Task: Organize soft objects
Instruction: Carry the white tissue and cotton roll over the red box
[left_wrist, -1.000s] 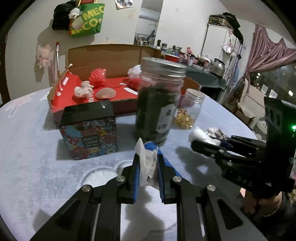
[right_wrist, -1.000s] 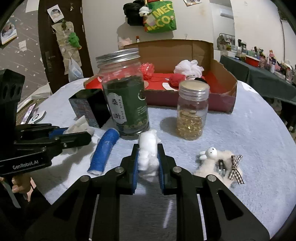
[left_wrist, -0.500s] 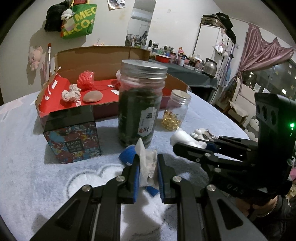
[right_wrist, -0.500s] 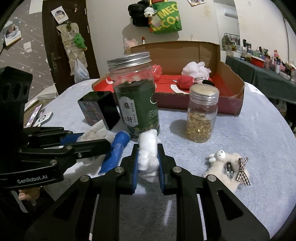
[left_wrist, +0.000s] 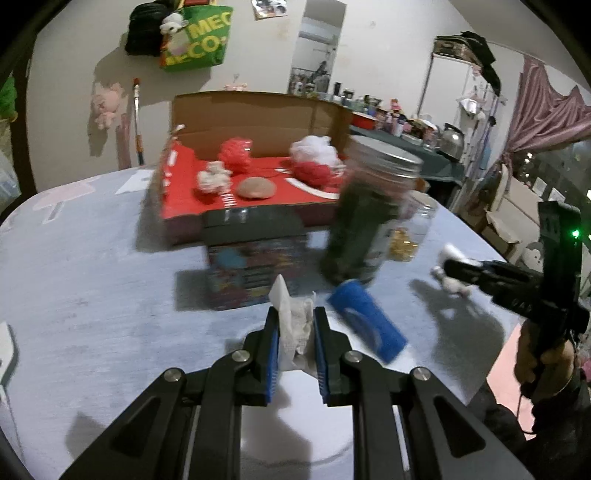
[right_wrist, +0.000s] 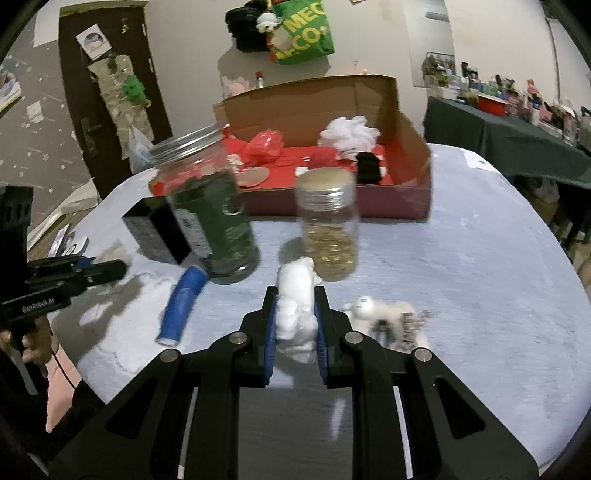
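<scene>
Left gripper (left_wrist: 295, 317) is clamped on a crumpled white tissue (left_wrist: 293, 325), thin and creased, held above the table (left_wrist: 92, 295). Right gripper (right_wrist: 295, 299) is clamped on a fluffy white cotton wad (right_wrist: 297, 299), lumpy and roughly cylindrical, in front of the small jar (right_wrist: 328, 225). Cardboard box (left_wrist: 258, 114) behind holds red and white mesh puffs.

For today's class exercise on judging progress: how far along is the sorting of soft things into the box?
Done: the cardboard box already holds a white pouf and red puffs. In hand: the left gripper is shut on a crumpled tissue, the right gripper on a cotton wad. Left: the plush sheep and blue roll lie on the table.
</scene>
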